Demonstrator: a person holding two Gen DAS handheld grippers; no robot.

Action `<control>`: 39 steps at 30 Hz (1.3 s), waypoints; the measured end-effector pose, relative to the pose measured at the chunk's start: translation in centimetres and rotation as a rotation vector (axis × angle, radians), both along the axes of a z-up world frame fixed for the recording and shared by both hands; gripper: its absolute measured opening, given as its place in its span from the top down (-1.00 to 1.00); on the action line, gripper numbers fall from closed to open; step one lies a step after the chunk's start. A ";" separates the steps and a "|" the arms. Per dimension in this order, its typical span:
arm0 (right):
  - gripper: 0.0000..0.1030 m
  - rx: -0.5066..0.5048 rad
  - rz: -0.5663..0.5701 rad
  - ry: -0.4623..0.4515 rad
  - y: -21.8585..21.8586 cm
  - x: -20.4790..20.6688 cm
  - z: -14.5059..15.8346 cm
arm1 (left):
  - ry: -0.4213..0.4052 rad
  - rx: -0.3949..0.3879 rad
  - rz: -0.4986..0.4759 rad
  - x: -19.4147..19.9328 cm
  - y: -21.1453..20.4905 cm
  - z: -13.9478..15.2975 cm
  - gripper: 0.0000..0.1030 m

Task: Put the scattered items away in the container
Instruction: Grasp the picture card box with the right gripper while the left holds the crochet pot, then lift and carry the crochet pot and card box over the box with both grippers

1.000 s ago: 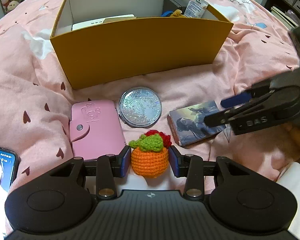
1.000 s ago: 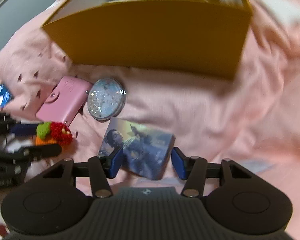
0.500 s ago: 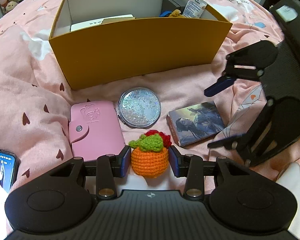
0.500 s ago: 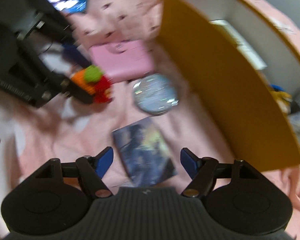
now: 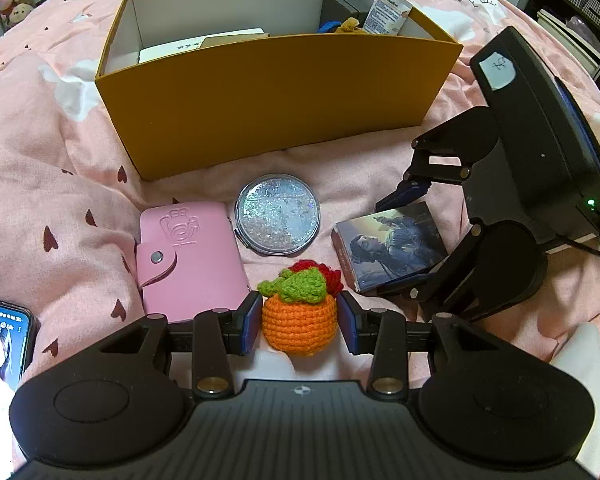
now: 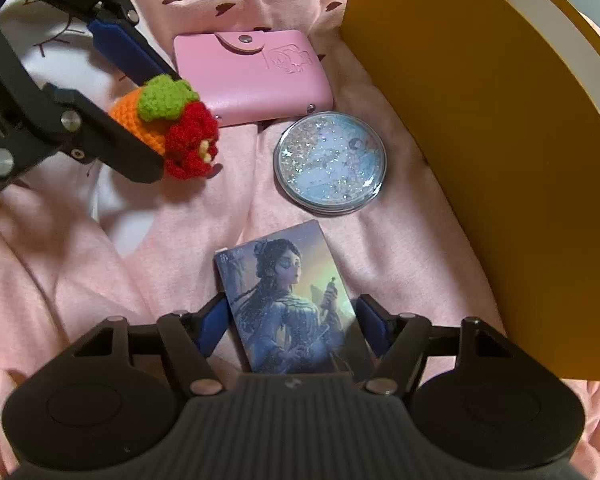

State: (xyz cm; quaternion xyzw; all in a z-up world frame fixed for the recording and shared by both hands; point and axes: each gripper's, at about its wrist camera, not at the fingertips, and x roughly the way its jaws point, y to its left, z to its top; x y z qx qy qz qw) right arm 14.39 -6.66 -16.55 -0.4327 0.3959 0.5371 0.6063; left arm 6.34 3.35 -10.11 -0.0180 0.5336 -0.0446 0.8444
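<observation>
A yellow box (image 5: pixel 260 92) stands on the pink bedding, with several items inside. In front of it lie a pink card wallet (image 5: pixel 188 256), a round glitter mirror (image 5: pixel 278 213), a picture card box (image 5: pixel 392 244) and a crocheted orange toy (image 5: pixel 300 316). My left gripper (image 5: pixel 300 326) has its pads either side of the orange toy, about touching it. My right gripper (image 6: pixel 290 326) straddles the picture card box (image 6: pixel 288 304) with small gaps at each side, open. The toy (image 6: pixel 168 124), wallet (image 6: pixel 256 76) and mirror (image 6: pixel 330 162) also show in the right wrist view.
A lit phone (image 5: pixel 0 340) lies at the left edge of the bedding. The box's yellow wall (image 6: pixel 500 160) stands close on the right of my right gripper. Shelves with baskets (image 5: pixel 580 4) are far right.
My right gripper has swung round and come down over the picture card box, fingers now at its sides. My left gripper stays at the orange toy.
</observation>
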 end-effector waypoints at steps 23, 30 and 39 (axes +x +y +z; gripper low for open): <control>-0.31 0.189 -0.050 -0.162 -2.7 -0.4 8.9 | -0.128 0.014 -0.014 1.4 0.0 4.8 0.10; -0.31 0.219 -0.014 -0.243 -3.1 -0.5 12.3 | -0.197 0.031 -0.052 2.1 -0.4 7.2 0.10; -0.31 0.252 0.000 -0.300 -2.9 1.1 15.9 | -0.249 0.072 -0.087 4.1 0.7 9.9 0.10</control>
